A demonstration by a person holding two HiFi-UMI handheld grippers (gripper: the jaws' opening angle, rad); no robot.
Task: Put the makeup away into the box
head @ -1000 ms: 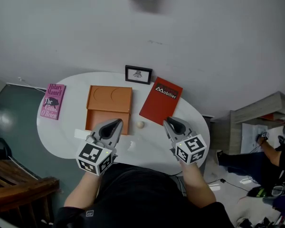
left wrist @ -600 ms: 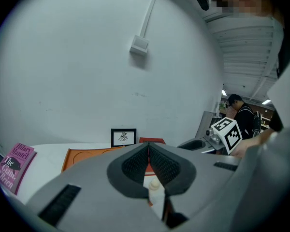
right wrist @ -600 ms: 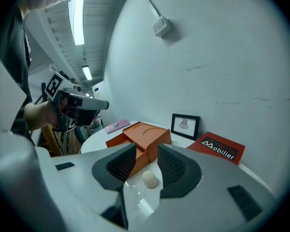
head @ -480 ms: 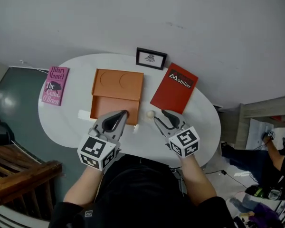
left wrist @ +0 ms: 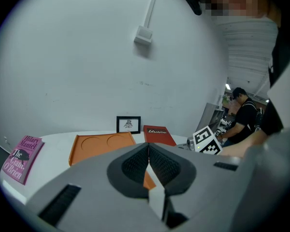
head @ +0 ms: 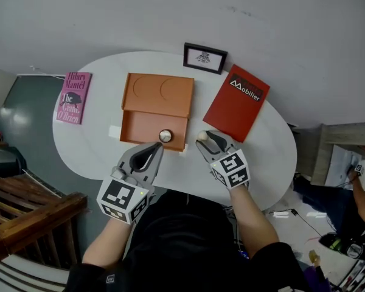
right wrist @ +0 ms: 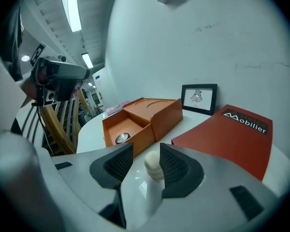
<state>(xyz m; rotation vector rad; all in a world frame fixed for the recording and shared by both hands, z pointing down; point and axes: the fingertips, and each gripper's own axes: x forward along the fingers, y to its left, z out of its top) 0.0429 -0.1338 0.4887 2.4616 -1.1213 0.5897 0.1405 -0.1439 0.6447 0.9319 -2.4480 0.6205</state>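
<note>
Seen from the head, a white oval table is standing against a pale grey wall, with dark teal floor to its left and wooden furniture at the lower left. A pink book, an orange box and a red catalogue are lying on the table, and a small framed picture is standing by the wall. A round compact is lying in the box's open compartment. The left gripper is pointing at the box's front. The right gripper is reaching around a cream makeup piece just right of the box.

In the left gripper view, the jaws are pressing together with nothing between them. A person in black is standing in the room beyond the table's right end.

In the right gripper view, the jaws are opening. The makeup piece is standing on the table between them, close to the right-hand pad. Strip lights are glowing on the ceiling.
</note>
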